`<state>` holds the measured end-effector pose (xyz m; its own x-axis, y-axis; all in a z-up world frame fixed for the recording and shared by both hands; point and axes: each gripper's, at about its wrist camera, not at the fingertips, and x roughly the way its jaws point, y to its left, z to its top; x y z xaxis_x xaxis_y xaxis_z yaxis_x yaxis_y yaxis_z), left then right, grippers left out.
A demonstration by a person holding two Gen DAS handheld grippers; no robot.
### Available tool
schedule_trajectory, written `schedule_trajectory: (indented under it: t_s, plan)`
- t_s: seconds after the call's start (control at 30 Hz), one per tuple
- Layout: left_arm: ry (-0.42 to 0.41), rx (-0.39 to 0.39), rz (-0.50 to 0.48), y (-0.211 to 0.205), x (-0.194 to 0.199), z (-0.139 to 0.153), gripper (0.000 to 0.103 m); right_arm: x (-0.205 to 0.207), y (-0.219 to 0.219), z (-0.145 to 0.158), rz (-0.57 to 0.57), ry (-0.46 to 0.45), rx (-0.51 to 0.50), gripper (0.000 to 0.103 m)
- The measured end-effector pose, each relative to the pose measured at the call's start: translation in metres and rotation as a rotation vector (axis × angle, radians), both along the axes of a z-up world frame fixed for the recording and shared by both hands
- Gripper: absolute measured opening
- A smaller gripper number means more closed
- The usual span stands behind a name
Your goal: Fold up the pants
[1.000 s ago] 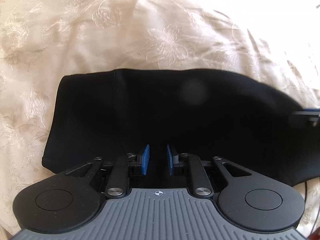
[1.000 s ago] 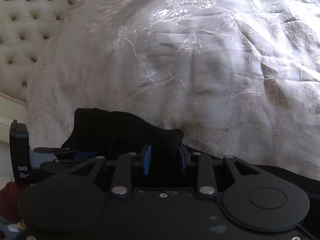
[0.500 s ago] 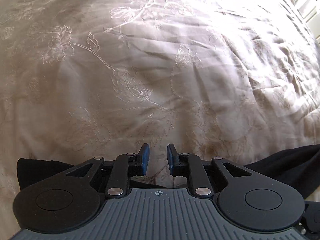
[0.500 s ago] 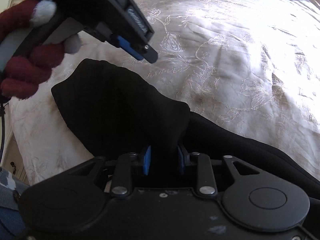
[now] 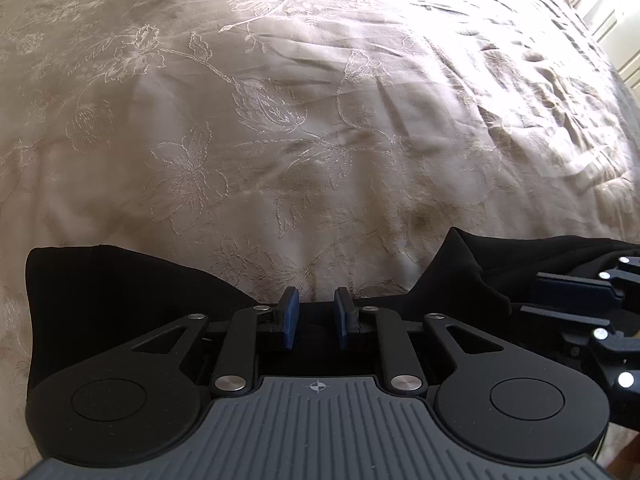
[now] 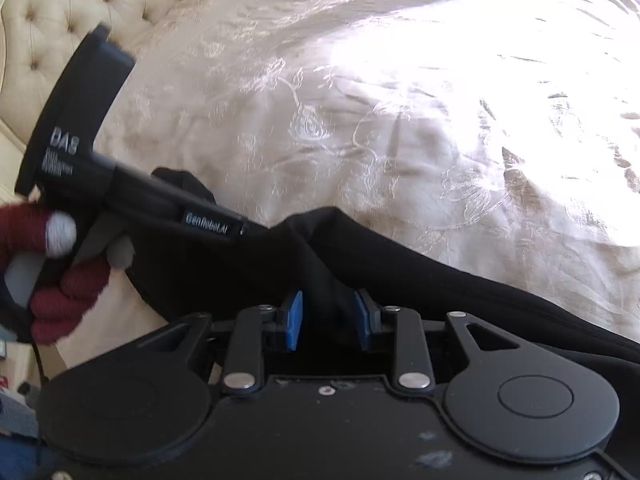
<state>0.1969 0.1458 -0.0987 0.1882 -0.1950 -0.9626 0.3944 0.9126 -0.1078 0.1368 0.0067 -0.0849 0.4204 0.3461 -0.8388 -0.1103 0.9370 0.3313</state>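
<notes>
The black pants (image 5: 120, 300) lie on a cream flowered bedspread (image 5: 320, 120). My left gripper (image 5: 315, 312) points steeply down at their far edge. Its blue pads (image 5: 289, 320) stand a narrow gap apart, and I cannot tell whether cloth sits in that gap. Seen from the right wrist, the left gripper (image 6: 240, 232) rests its tips on the pants (image 6: 440, 300), held by a hand in a dark red glove (image 6: 68, 284). My right gripper (image 6: 328, 308) is shut on a raised fold of the pants. It also shows as the right gripper (image 5: 576, 292) at the right edge.
A tufted cream headboard (image 6: 80, 20) stands at the upper left of the right wrist view. Sunlit bedspread (image 6: 460, 100) stretches beyond the pants. A pale window or door frame (image 5: 612, 12) shows at the far right corner.
The left gripper hung above the pants half a second ago and has come down onto their left part. The right gripper has kept its hold on the fold and shifted slightly.
</notes>
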Motion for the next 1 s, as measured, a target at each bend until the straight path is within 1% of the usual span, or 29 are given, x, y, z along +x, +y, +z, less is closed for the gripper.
schedule_trajectory:
  t_s: [0.1, 0.23, 0.33, 0.4, 0.47, 0.5, 0.53, 0.57, 0.63, 0.7, 0.73, 0.8, 0.83, 0.9, 0.93, 1.0]
  plan:
    - [0.001, -0.003, 0.008, -0.003, 0.002, -0.002, 0.019, 0.015, -0.011, 0.007, -0.041, 0.007, 0.069, 0.032]
    - [0.008, -0.021, 0.025, -0.002, 0.009, -0.004, 0.019, 0.040, -0.011, 0.002, -0.060, 0.059, 0.168, 0.032]
    - [0.015, -0.024, 0.031, -0.001, 0.009, -0.004, 0.019, 0.051, -0.006, -0.004, -0.040, 0.090, 0.200, 0.032]
    - [0.017, -0.028, 0.032, -0.001, 0.009, -0.005, 0.019, 0.050, 0.000, -0.009, -0.025, 0.113, 0.211, 0.032]
    - [-0.003, -0.043, 0.054, 0.004, 0.010, 0.000, 0.019, 0.049, 0.002, -0.013, -0.029, 0.106, 0.212, 0.031]
    - [-0.022, -0.059, 0.070, 0.007, 0.010, 0.004, 0.019, 0.049, 0.000, -0.015, -0.037, 0.106, 0.215, 0.028]
    - [-0.040, -0.073, 0.084, 0.011, 0.010, 0.008, 0.019, 0.049, -0.001, -0.016, -0.045, 0.105, 0.222, 0.020]
    - [-0.054, -0.082, 0.093, 0.015, 0.010, 0.012, 0.019, 0.050, -0.003, -0.017, -0.052, 0.105, 0.223, 0.017]
    - [-0.075, -0.086, 0.102, 0.024, 0.010, 0.017, 0.019, 0.054, -0.008, -0.016, -0.065, 0.095, 0.235, 0.017]
    - [-0.075, -0.084, 0.088, 0.029, 0.007, 0.016, 0.019, 0.059, -0.011, -0.013, -0.067, 0.082, 0.232, 0.016]
    - [-0.081, -0.095, 0.069, 0.032, 0.004, 0.016, 0.019, 0.062, -0.011, -0.012, -0.066, 0.076, 0.225, 0.016]
    - [-0.099, -0.089, 0.036, 0.034, -0.002, 0.017, 0.019, 0.070, -0.009, -0.011, -0.061, 0.063, 0.206, 0.015]
    - [-0.122, -0.084, 0.021, 0.034, -0.006, 0.019, 0.019, 0.075, -0.006, -0.012, -0.055, 0.061, 0.188, 0.015]
    - [-0.164, -0.082, 0.017, 0.034, -0.011, 0.025, 0.019, 0.083, 0.002, -0.015, -0.031, 0.065, 0.146, 0.014]
    - [-0.187, -0.094, 0.022, 0.036, -0.013, 0.030, 0.019, 0.087, 0.004, -0.017, -0.023, 0.068, 0.124, 0.014]
    - [-0.188, -0.115, 0.031, 0.038, -0.013, 0.035, 0.019, 0.092, 0.003, -0.021, -0.040, 0.073, 0.109, 0.014]
